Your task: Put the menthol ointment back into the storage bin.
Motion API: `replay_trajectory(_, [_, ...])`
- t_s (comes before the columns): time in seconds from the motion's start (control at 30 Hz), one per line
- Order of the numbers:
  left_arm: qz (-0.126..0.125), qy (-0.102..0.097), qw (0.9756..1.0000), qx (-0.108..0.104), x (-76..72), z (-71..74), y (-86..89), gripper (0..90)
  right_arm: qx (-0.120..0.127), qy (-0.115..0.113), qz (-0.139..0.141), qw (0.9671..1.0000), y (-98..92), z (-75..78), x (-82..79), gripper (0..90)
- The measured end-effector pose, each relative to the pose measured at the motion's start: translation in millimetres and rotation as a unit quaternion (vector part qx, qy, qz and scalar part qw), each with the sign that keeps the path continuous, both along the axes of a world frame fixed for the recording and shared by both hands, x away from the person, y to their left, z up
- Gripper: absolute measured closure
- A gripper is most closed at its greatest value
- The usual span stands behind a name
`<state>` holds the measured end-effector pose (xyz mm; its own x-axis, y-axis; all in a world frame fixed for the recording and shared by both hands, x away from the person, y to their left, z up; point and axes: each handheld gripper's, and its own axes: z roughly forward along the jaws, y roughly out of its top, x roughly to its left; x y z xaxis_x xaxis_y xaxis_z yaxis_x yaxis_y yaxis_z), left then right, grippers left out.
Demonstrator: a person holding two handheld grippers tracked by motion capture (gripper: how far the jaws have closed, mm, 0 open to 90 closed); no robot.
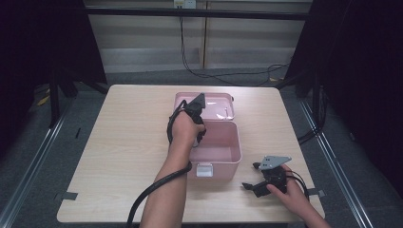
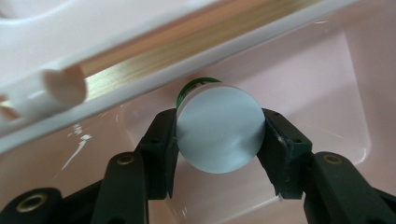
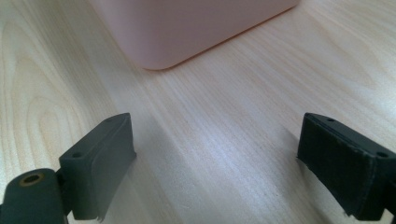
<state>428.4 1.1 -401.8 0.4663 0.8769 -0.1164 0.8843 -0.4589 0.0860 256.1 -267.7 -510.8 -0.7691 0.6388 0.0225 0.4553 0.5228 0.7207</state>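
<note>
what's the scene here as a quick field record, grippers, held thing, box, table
left gripper: shut on a white round container with a green band, held inside the box
white round container: flat white end faces the camera, pads press on its two sides
pink box: open, lid laid back behind it, white latch at the front
right gripper: open, nothing between the jaws, low over the table by the box's corner
wooden table: light wood grain, box near the middle
</note>
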Motion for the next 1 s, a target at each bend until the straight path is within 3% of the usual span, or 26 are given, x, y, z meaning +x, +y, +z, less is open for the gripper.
replay_trajectory(0.33, [0.0, 0.004, 1.0, 0.006, -1.9, -10.5, -3.3, 50.0, 0.0, 0.001, -0.001, 1.0, 0.1, 0.0, -0.2, 10.4])
replay_trajectory(0.43, [-0.002, -0.005, 1.0, 0.006, -2.2, -12.5, -4.1, 50.0, 0.0, 0.001, 0.0, 1.0, 0.0, 0.0, 0.0, 10.4])
replay_trajectory(1.0, [-0.005, -0.012, 0.9999, 0.008, -3.0, -21.5, -5.6, 49.8, 0.0, 0.001, -0.001, 1.0, 0.0, 0.0, -0.1, 10.4])
